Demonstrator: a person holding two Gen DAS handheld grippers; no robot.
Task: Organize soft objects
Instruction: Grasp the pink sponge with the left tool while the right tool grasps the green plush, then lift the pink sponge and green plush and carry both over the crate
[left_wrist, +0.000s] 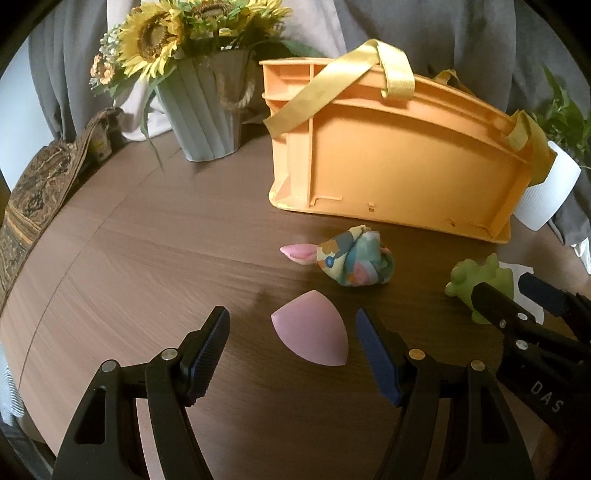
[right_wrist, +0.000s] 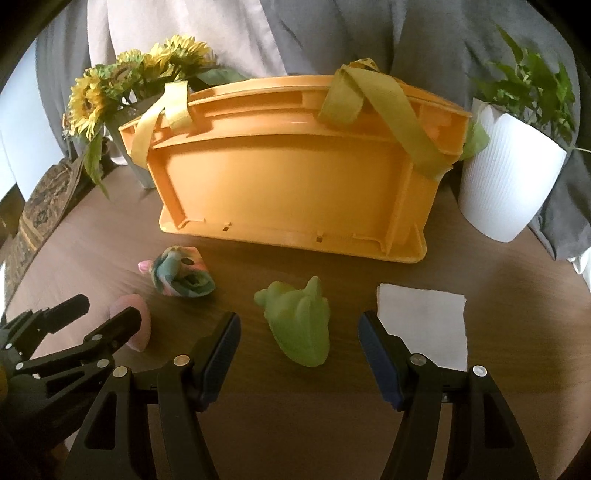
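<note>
1. From the left wrist view we see the left tongs (left_wrist: 291, 332) spread apart over the dark wood tabletop (left_wrist: 129, 266), with a pink teardrop sponge (left_wrist: 309, 338) lying between the two pads, touching neither.
2. Just beyond the sponge lies a knotted patterned cloth bundle (left_wrist: 354, 260) with a pink tip, near the front wall of an orange crate (left_wrist: 399, 162) draped with yellow straps.
3. At the right we see a green soft toy (left_wrist: 480, 280), partly hidden by the right tongs (left_wrist: 506, 286).
4. A grey vase of sunflowers (left_wrist: 207, 110) stands left of the crate, toward the tabletop's far edge.
5. From the right wrist view we see the right tongs (right_wrist: 299, 332) spread wide, the green soft toy (right_wrist: 299, 328) lying between the pads, untouched.
6. A white paper napkin (right_wrist: 424, 325) lies flat beside the right pad.
7. A white plant pot (right_wrist: 509, 177) stands right of the crate (right_wrist: 288, 177).
</note>
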